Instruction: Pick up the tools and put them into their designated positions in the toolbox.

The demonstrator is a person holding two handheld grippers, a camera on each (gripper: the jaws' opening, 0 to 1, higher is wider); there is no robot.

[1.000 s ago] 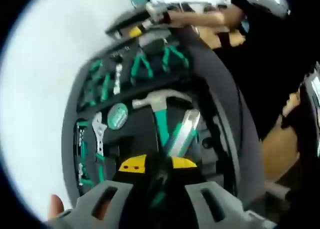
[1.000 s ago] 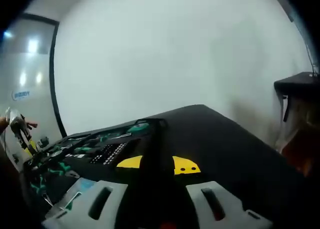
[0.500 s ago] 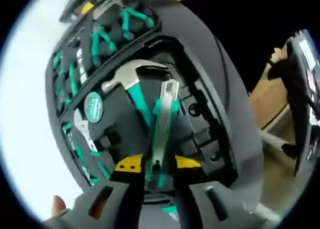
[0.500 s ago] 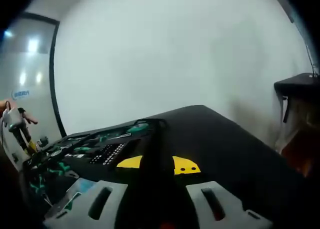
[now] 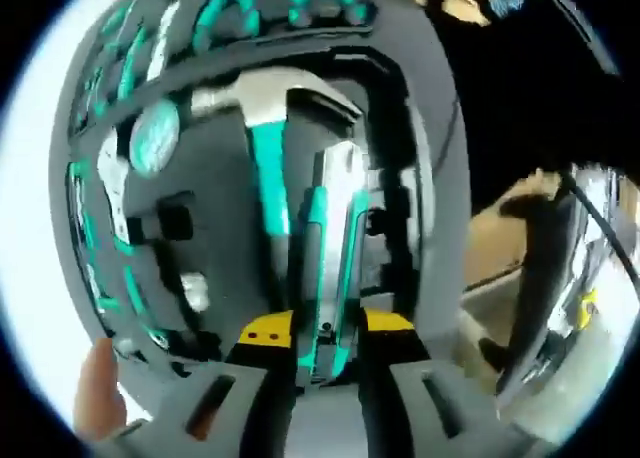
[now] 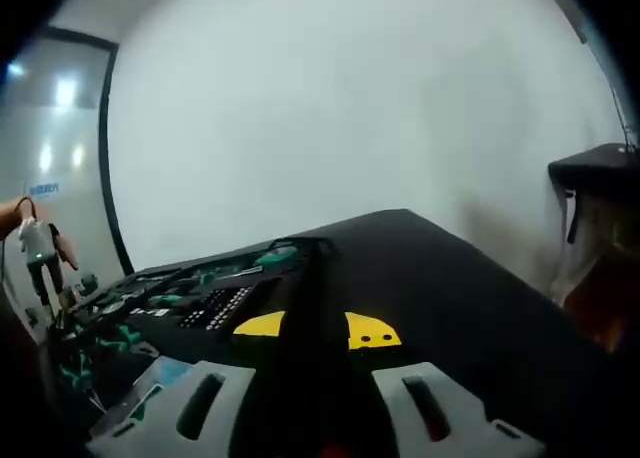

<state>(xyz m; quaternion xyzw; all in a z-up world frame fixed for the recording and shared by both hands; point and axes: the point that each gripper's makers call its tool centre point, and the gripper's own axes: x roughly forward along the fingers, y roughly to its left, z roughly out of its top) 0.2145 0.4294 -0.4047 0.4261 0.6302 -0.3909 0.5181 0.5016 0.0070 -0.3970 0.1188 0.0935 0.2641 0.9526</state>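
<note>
Utility knife (lower end hidden) clenched in left tool, beside blurred hammer.

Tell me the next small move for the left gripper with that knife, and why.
Probably lower it a little further. The left gripper is shut on the utility knife, which hangs over the dark recess beside the hammer in the toolbox; whether it is seated is unclear.

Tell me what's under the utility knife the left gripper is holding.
Under the utility knife, held by the left gripper, lies the toolbox's black tray, with the hammer alongside. The knife covers the recess directly beneath, so its shape cannot be seen.
</note>
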